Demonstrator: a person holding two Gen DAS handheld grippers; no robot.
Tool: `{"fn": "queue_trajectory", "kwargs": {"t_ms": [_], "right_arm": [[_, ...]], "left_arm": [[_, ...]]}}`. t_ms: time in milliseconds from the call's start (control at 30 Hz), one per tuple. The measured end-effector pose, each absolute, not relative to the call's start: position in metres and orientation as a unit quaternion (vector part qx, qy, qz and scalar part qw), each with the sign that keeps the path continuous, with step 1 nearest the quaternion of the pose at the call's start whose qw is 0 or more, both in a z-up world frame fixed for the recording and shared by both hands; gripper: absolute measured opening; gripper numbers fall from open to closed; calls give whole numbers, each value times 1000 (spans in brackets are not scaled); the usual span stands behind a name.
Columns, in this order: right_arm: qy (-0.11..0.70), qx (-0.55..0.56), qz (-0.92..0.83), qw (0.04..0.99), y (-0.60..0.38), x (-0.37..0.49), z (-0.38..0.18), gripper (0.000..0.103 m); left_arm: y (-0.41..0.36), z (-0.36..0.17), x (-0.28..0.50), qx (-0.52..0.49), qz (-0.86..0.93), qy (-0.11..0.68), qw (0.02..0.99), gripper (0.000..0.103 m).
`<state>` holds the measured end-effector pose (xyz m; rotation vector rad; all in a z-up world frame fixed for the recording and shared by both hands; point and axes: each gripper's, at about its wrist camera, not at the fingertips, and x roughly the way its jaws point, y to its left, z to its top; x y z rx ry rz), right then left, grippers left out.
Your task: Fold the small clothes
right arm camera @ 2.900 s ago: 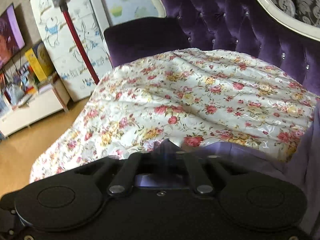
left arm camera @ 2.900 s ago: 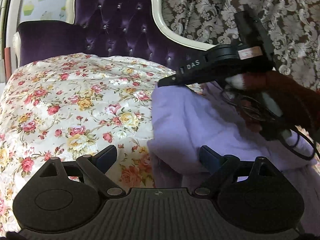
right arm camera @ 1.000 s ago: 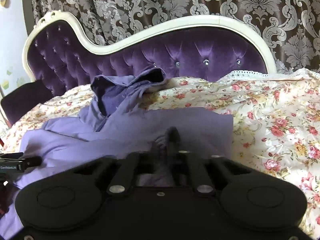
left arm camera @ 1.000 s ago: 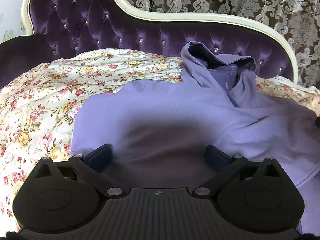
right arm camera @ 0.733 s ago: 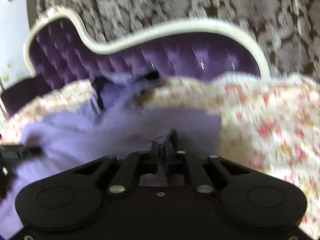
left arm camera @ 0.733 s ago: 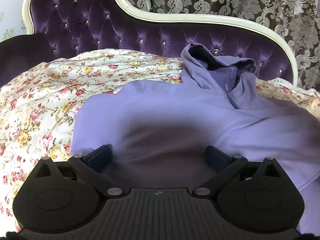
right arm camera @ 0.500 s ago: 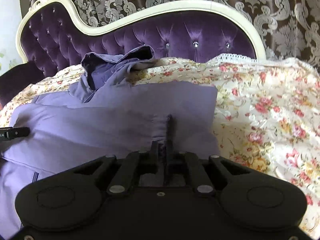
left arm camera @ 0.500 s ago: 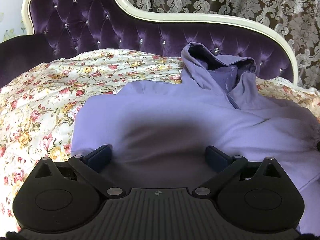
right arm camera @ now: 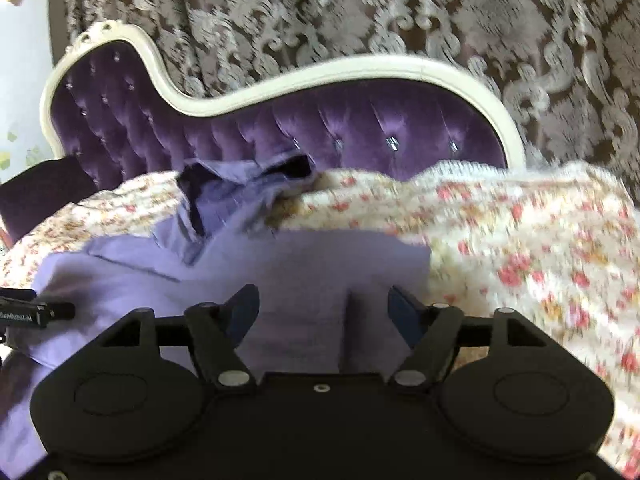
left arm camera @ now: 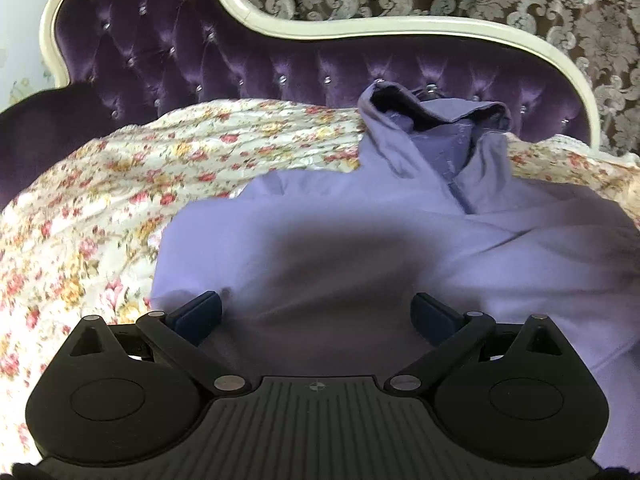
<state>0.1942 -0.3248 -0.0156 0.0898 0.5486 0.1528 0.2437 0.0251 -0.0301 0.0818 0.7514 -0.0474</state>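
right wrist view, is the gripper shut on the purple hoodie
No, the right gripper has just opened; its jaws stand apart, pressing nothing, above the purple hoodie.

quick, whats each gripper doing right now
left gripper: open, over the lilac hooded top, gripping nothing
right gripper: open, jaws have just been opening, fabric ridge between them, not pinched

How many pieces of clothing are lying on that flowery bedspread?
1. A single lilac hooded top lies spread on the floral cover, its hood toward the purple headboard. Anything beneath it would be hidden.
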Motion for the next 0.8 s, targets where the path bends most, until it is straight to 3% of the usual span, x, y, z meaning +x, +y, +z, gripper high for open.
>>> {"fn": "queue_trajectory", "kwargs": {"t_ms": [467, 800], "right_arm": [[291, 40, 146, 945, -308, 297, 31, 77], [318, 71, 125, 937, -301, 383, -11, 77]], "left_arm": [[8, 57, 308, 57, -68, 332, 939, 102], [-38, 19, 399, 148, -52, 326, 932, 102]]}}
